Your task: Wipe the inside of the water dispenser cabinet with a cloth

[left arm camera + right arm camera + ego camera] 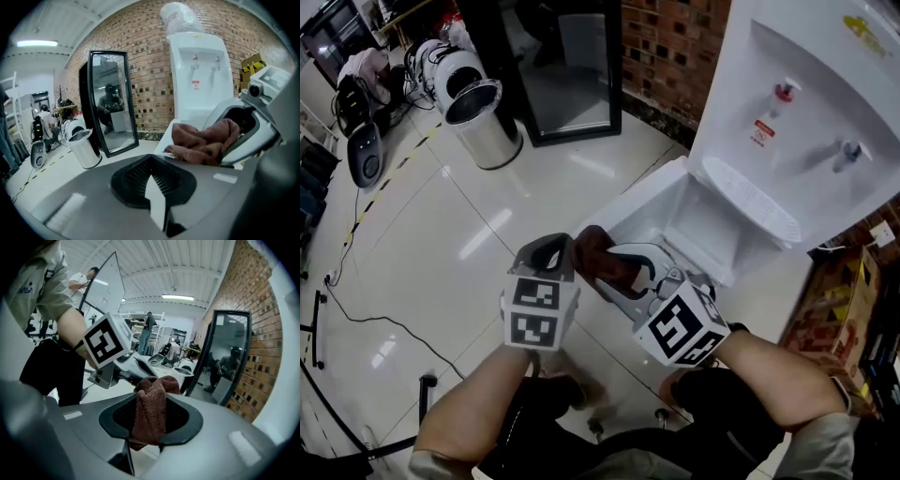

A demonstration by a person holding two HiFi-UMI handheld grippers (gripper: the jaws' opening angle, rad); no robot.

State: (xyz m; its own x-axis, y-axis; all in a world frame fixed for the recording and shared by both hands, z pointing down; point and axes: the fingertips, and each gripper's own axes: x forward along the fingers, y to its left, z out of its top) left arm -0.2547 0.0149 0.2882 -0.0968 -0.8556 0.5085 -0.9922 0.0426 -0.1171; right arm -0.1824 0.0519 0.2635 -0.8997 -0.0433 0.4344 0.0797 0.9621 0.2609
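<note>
Your right gripper [150, 420] is clamped on the cloth [598, 251], mid-frame in the head view. Your left gripper [152, 180] is closed and empty. The cabinet [698, 220] stands open right of centre. Lead in with the bunched end and press it flat on the walls.

Left gripper [551, 255]: mine, jaws closed tight together, nothing between them, angled down and away. Right gripper [630, 272]: just beside it, jaws clamped on a brown cloth [150, 411]. Left forearm [478, 403] and right forearm [778, 366]: bare, converging from the near side.
</note>
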